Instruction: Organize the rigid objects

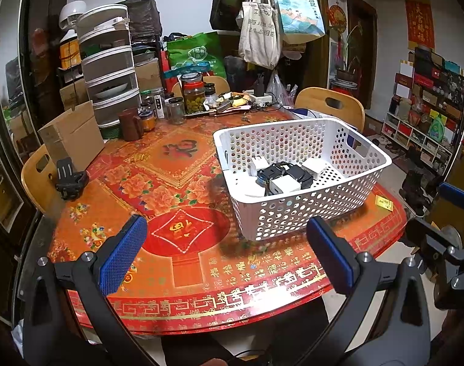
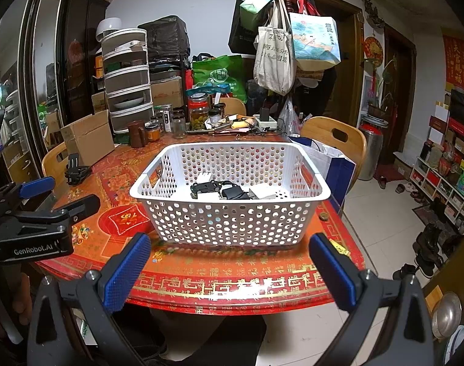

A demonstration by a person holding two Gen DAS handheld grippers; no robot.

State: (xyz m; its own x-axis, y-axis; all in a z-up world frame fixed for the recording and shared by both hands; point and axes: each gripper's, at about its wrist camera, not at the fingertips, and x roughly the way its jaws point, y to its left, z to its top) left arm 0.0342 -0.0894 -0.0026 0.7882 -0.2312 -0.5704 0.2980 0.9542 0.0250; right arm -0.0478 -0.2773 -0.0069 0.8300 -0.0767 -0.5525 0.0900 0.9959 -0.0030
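Note:
A white perforated basket (image 1: 338,210) (image 2: 232,222) stands on the red patterned table (image 1: 183,274) (image 2: 232,277). Inside lie several white chargers (image 1: 285,185) (image 2: 262,194) and black devices (image 1: 299,174) (image 2: 204,188). My left gripper (image 1: 225,256) is open and empty, held above the table's near edge, left of the basket. It also shows in the right wrist view (image 2: 59,195). My right gripper (image 2: 228,271) is open and empty, just in front of the basket. Part of it shows at the right of the left wrist view (image 1: 445,213).
A black clamp-like object (image 1: 69,178) (image 2: 76,169) lies at the table's left edge beside a cardboard box (image 1: 73,135) (image 2: 88,138). Jars (image 1: 194,93) (image 2: 198,113), a brown mug (image 1: 130,124) and stacked drawers (image 1: 109,70) crowd the far side. Wooden chairs (image 1: 332,103) (image 2: 338,135) surround the table.

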